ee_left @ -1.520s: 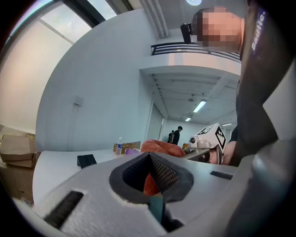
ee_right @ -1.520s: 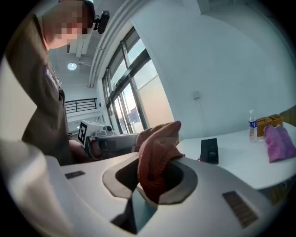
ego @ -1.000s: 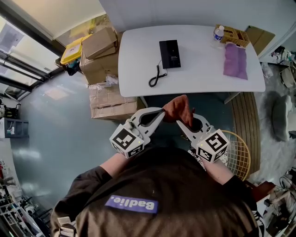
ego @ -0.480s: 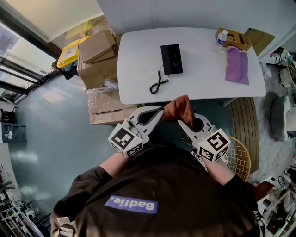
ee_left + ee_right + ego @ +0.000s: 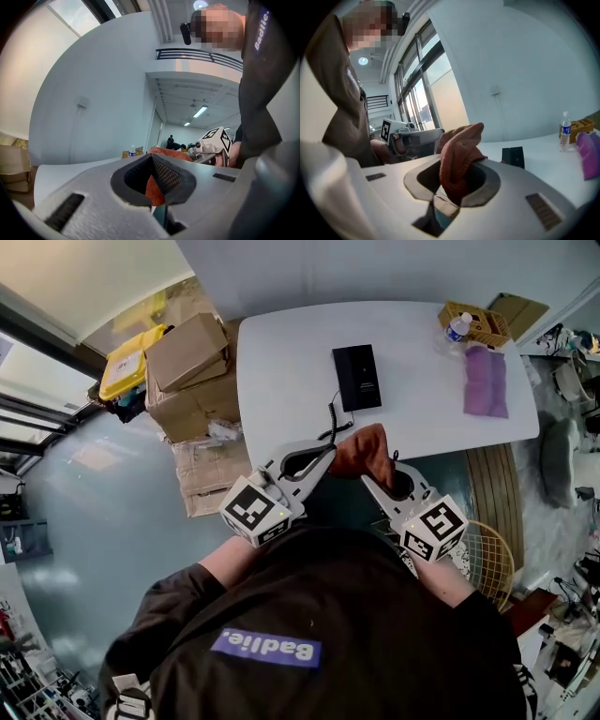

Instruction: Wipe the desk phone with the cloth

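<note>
A black desk phone [image 5: 357,377] lies flat near the middle of the white table [image 5: 281,362], and its coiled cord [image 5: 330,423] runs toward the near edge. In the right gripper view the phone [image 5: 513,156] shows small on the table. Below that edge, in front of my body, both grippers hold a rust-red cloth [image 5: 364,451]. My right gripper [image 5: 367,480] is shut on the cloth [image 5: 459,154], which bunches up out of its jaws. My left gripper [image 5: 328,452] is shut, its tip on the cloth's left edge; cloth [image 5: 152,190] shows between its jaws.
Cardboard boxes [image 5: 187,371] and a yellow crate [image 5: 127,362] stand left of the table. At the table's far right are a purple cloth [image 5: 487,381], a water bottle [image 5: 457,327] and a wooden tray [image 5: 473,322]. A wicker basket [image 5: 483,554] sits on the floor to my right.
The table and phone have come closer and lower in the head view. Both grippers stay together on the cloth, now right at the table's near edge.
</note>
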